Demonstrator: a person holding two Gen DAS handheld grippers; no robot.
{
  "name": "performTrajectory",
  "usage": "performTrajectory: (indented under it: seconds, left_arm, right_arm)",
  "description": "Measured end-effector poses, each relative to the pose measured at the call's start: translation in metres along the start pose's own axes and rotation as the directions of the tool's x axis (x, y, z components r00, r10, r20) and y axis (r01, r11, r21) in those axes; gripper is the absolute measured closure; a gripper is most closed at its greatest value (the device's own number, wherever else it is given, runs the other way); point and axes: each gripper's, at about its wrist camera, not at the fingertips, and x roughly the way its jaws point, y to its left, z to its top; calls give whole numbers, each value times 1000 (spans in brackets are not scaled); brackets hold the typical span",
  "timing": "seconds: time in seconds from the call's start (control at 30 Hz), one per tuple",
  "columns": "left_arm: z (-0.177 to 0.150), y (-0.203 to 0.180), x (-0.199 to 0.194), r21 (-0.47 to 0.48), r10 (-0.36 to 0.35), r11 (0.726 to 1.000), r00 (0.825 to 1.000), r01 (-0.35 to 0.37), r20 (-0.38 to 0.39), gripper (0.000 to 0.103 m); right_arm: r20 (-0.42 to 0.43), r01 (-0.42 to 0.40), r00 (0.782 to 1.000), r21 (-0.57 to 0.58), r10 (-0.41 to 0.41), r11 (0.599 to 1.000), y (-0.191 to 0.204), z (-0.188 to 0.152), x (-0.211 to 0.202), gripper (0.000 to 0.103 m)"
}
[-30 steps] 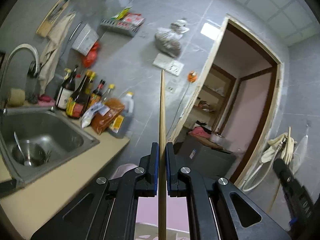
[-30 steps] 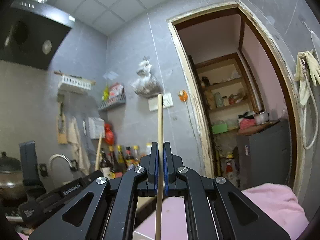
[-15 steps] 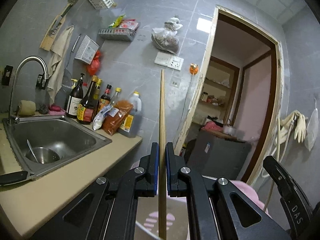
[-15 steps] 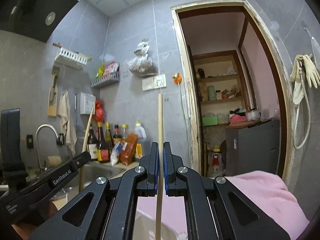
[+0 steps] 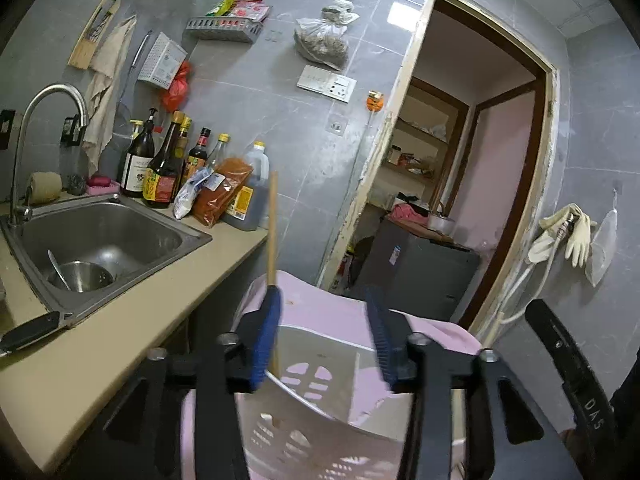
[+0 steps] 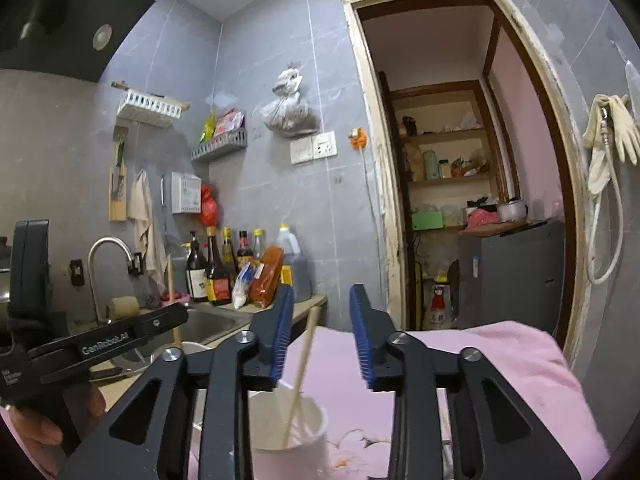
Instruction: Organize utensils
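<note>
We hold 2 grippers over a pink surface [image 6: 520, 360] beside the kitchen counter [image 5: 100, 360]. The left gripper [image 5: 324, 332] has just been opening, and its blue pads [image 5: 266, 332] now stand spread. 1 chopstick [image 5: 273, 232] rises close by the inner face of its left pad, tilted slightly; we cannot tell whether it touches that pad, and nothing pinches it. Its lower end goes down inside a pale pink slotted basket [image 5: 304, 440] just under the fingers.

The right gripper [image 6: 322, 332] has also just been opening, and its pads [image 6: 282, 332] are spread too. Another chopstick [image 6: 301, 372] leans between them, free of both pads, its foot resting inside a white cup [image 6: 288, 436] that stands on the pink surface below. In the right wrist view the left gripper [image 6: 152, 326] shows at the left edge, held by a hand [image 6: 40, 432], with its chopstick [image 6: 171, 292] standing upright above a pale container rim.

On the counter sits a steel sink [image 5: 100, 240] with a tap [image 5: 48, 120]; a metal bowl [image 5: 80, 276] with a spoon handle lies in it. A row of bottles [image 5: 168, 168] and a red packet [image 5: 224, 188] stand against the grey tiled wall. An open doorway [image 5: 460, 160] lies to the right, and gloves [image 5: 568, 232] hang on the wall past it.
</note>
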Motion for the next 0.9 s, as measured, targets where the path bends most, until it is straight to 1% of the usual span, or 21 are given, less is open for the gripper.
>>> performTrajectory:
  seconds: [0.03,0.07,0.1,0.13,0.17,0.2,0.23,0.27,0.33,0.37,0.4,0.5,0.57,0.67,0.77,0.87,0.9]
  left_arm:
    - [1,-3,-3,5,-3,1000,1000,3,2,50]
    - [1,-8,-8,14,-4,1000,1000,4,4,46]
    - [2,-12,-12,25,-2,1000,1000,2,5,43]
    - [2,-17,-15,39,-2,999,1000,2,5,36]
    - [1,-25,-19,60,1,998,1000,-1,3,28]
    - [1,-31,-22,78,8,997,1000,-8,2,23]
    - [-1,-37,-25,98,14,995,1000,-14,2,16]
    - [-2,-44,-27,116,19,993,1000,-19,5,12]
    - [-7,-59,-33,164,20,986,1000,-22,10,9]
    - [-10,-65,-35,183,17,983,1000,-18,8,8]
    - [-14,-71,-37,201,9,979,1000,-9,2,7]
    - [-28,-87,-41,237,-15,971,999,24,-38,7]
    - [-40,-97,-42,245,-26,968,996,45,-81,7]
    - [-54,-106,-41,250,-36,965,987,74,-155,7]
    - [-73,-116,-36,265,-34,959,970,100,-242,7]
    - [-94,-128,-30,292,-24,949,948,122,-317,7]
    - [-101,-132,-26,303,-20,944,936,134,-352,7]
  right_arm:
    - [5,3,1000,4,-3,1000,-3,2,-4,50]
    - [12,12,1000,5,-12,1000,-9,6,-11,39]
    - [15,21,1000,2,-21,1000,-13,9,-15,34]
    - [17,31,999,-4,-31,1000,-16,11,-19,33]
    - [19,41,999,-13,-41,999,-21,13,-24,29]
    - [23,54,998,-21,-53,998,-27,16,-31,24]
    - [30,65,997,-29,-64,997,-33,18,-39,22]
    - [36,74,997,-37,-73,997,-37,20,-45,17]
    - [43,99,994,-58,-97,993,-46,22,-56,8]
    - [47,111,993,-68,-108,991,-51,23,-63,2]
    - [53,123,991,-75,-119,990,-57,23,-71,0]
    - [54,158,987,-100,-153,982,-69,22,-91,0]
    - [45,174,984,-112,-170,978,-76,20,-101,0]
    - [23,185,983,-127,-183,975,-84,16,-109,0]
    - [-20,198,979,-149,-204,969,-92,8,-113,0]
    - [-97,202,971,-149,-218,968,-106,-3,-110,0]
    - [-123,202,967,-149,-221,968,-110,-7,-108,0]
